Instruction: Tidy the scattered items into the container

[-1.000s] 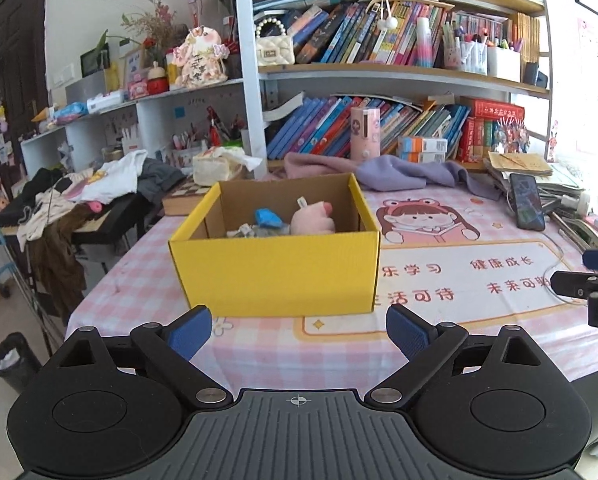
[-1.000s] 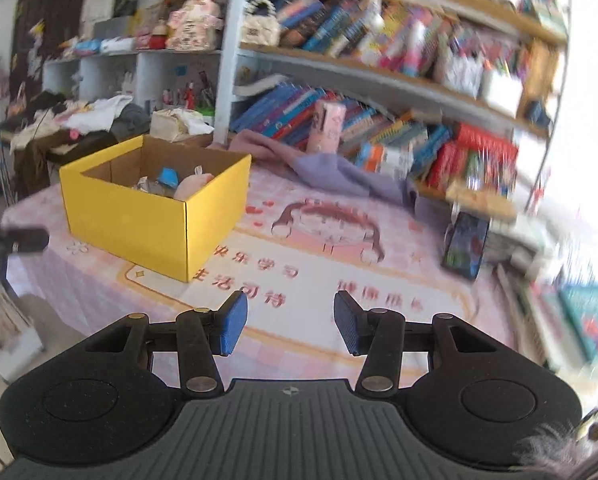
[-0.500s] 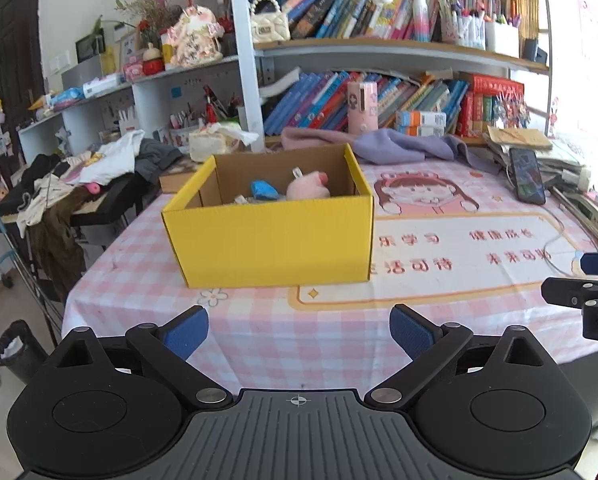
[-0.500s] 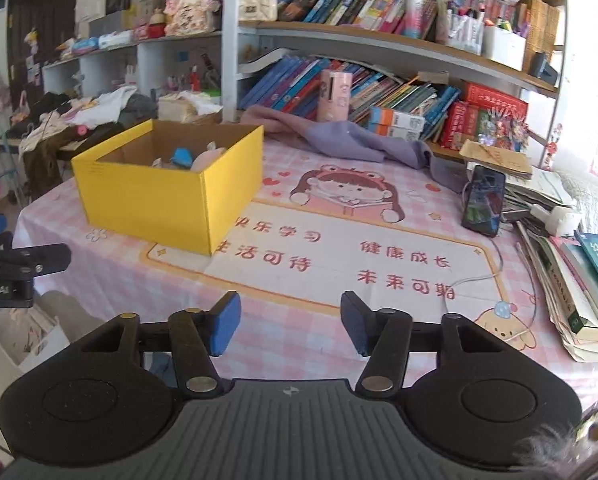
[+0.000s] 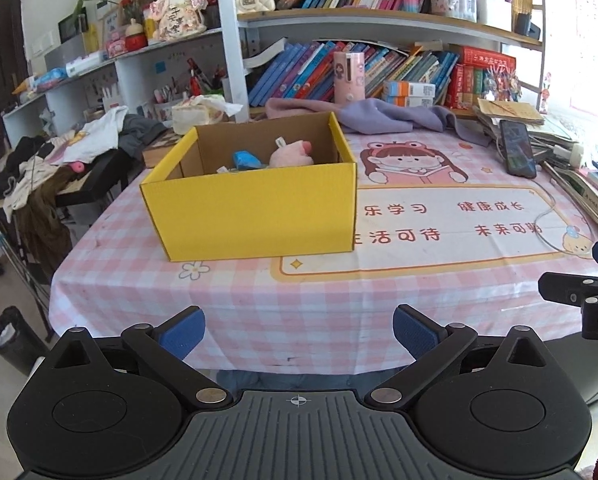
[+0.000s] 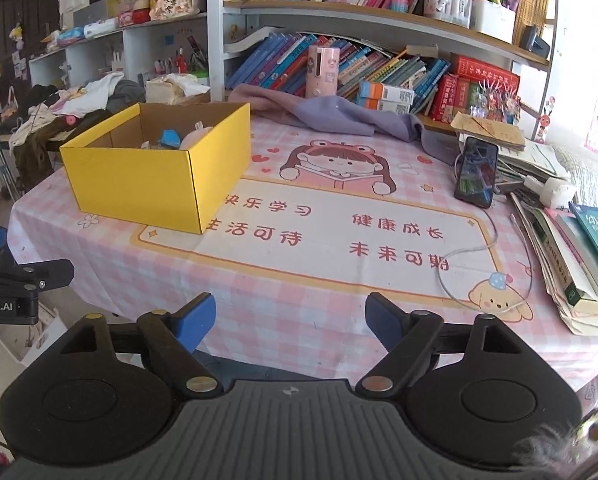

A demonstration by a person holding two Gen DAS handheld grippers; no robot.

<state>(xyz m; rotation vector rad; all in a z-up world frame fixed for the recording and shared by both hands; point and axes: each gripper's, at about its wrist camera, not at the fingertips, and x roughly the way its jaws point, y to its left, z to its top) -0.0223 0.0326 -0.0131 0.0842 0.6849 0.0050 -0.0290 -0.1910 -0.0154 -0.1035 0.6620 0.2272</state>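
Near the tabletop (image 6: pixel 299 288) edge, left tongs (image 5: pixel 299 330) spread, empty; right tongs (image 6: pixel 291 316) just opening, empty. Yellow cardboard box (image 5: pixel 255 208) holds pink plush toy (image 5: pixel 289 154); tidying seemingly done, next retreat.

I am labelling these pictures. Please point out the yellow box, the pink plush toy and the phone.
yellow box (image 5: pixel 255 208): left wrist view, on its front wall.
pink plush toy (image 5: pixel 289 156): left wrist view, on its body inside the box.
phone (image 6: pixel 477 170): right wrist view, on its screen.
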